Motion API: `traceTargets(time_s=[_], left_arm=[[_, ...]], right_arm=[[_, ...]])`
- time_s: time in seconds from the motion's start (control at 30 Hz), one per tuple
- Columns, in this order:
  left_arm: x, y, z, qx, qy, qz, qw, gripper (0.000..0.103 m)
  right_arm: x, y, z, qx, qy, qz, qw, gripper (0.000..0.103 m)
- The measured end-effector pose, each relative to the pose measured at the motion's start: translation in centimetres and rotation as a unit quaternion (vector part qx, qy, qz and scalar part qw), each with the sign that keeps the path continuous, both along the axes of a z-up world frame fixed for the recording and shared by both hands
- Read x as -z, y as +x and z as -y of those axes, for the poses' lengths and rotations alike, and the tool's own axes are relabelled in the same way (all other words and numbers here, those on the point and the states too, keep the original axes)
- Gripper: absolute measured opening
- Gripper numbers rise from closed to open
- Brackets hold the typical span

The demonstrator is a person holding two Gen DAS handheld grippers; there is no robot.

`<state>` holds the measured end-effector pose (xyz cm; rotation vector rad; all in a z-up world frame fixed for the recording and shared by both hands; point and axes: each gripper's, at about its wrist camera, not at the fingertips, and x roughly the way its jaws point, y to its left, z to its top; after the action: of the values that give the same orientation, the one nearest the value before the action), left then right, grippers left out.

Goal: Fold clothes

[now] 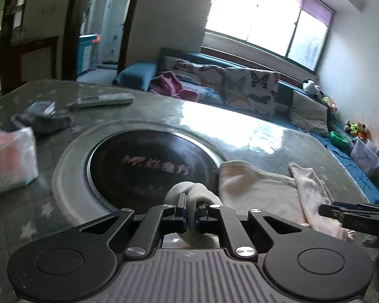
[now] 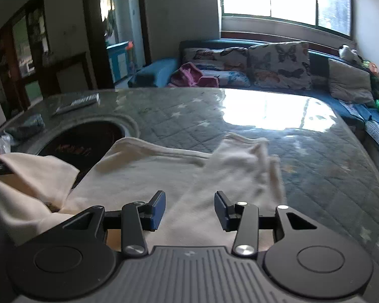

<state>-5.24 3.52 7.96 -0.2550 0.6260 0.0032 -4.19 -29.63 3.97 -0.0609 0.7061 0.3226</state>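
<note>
While the left gripper (image 1: 192, 208) has its fingers pinching a bunched fold of the soft cream garment (image 2: 179, 176), the right gripper (image 2: 189, 208) hovers with fingers spread over flat cloth. The garment lies on the quilted, star-patterned worktop (image 2: 315, 166), its left edge overlapping the round black glossy inset (image 1: 149, 166) at ten o'clock.

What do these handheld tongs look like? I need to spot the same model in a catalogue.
Both the left tongs and the right tongs are matte black, with linkage arms on silver pivot screws, blue pads on the fingers, round black discs on each side and a ribbed grey body.
</note>
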Motion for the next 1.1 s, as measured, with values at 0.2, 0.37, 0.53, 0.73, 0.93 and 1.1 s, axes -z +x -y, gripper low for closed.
traceTargets(time_s=[0.2, 0.37, 0.53, 0.73, 0.93, 1.1], left_arm=[[0.6, -1.8, -1.4, -0.016, -0.008, -0.016, 0.9997, 0.008], [1.5, -2.0, -2.2, -0.024, -0.009, -0.031, 0.9992, 0.010], [1.9, -2.1, -2.3, -0.022, -0.006, -0.034, 0.9992, 0.010], [2.0, -2.1, -2.4, -0.024, -0.002, -0.033, 0.9992, 0.010], [2.3, -2.4, -2.7, -0.032, 0.001, -0.038, 0.9988, 0.010], [2.9, -2.6, -3.2, -0.039, 0.006, -0.056, 0.9977, 0.010]], right_arm=[[2.6, 1.7, -2.3, 0.010, -0.039, -0.027, 0.999, 0.040], [2.7, 0.8, -2.5, 0.011, -0.072, -0.009, 0.997, 0.004], [1.0, -1.4, -0.6, 0.027, -0.087, 0.034, 0.995, 0.002], [-1.1, -6.0, 4.3, 0.078, -0.096, 0.068, 0.990, 0.002], [-0.6, -11.6, 9.1, 0.153, -0.095, 0.049, 0.982, 0.003], [2.1, -14.1, 12.6, 0.214, -0.066, -0.013, 0.975, 0.008]])
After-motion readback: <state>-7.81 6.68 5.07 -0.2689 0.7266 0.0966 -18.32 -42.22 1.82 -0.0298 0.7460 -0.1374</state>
